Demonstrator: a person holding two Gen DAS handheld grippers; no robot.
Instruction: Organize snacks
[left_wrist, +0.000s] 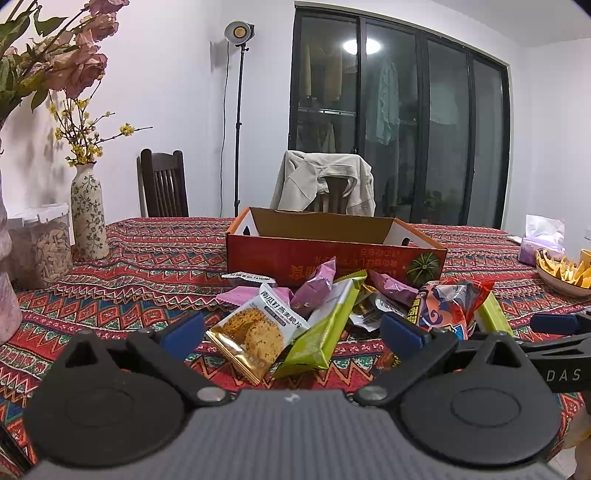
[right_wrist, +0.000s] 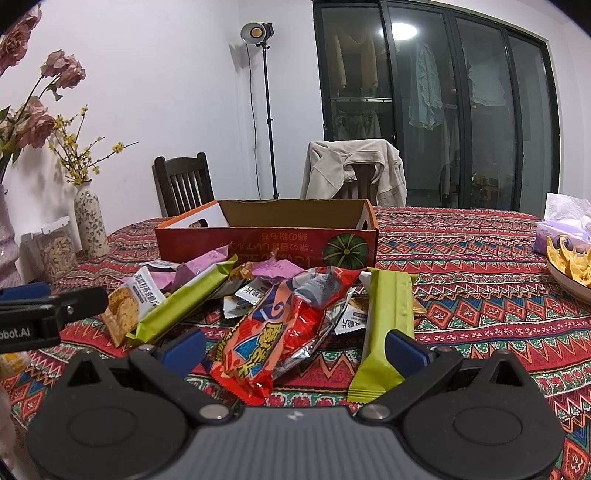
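Both jaws stood wide and held nothing. The left gripper (left_wrist: 291, 334) faced the oat crisp packet (left_wrist: 251, 332), which lay between its fingers. The right gripper (right_wrist: 295, 352) bracketed the red snack bag (right_wrist: 280, 325). The snack pile remained on the tablecloth (left_wrist: 129, 266), just beyond the fingertips. The cardboard box (right_wrist: 266, 240) behind it showed no visible contents. Sorting appeared unstarted.

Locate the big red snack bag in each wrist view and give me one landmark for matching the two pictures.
Left wrist view: the red snack bag lies right of centre, at the right edge of the snack pile, behind the hand-held gripper's right finger.
Right wrist view: the same bag lies at centre, nearest the camera, between the two fingers.
Shared landmark: the open cardboard box behind the pile, with its green pumpkin picture.
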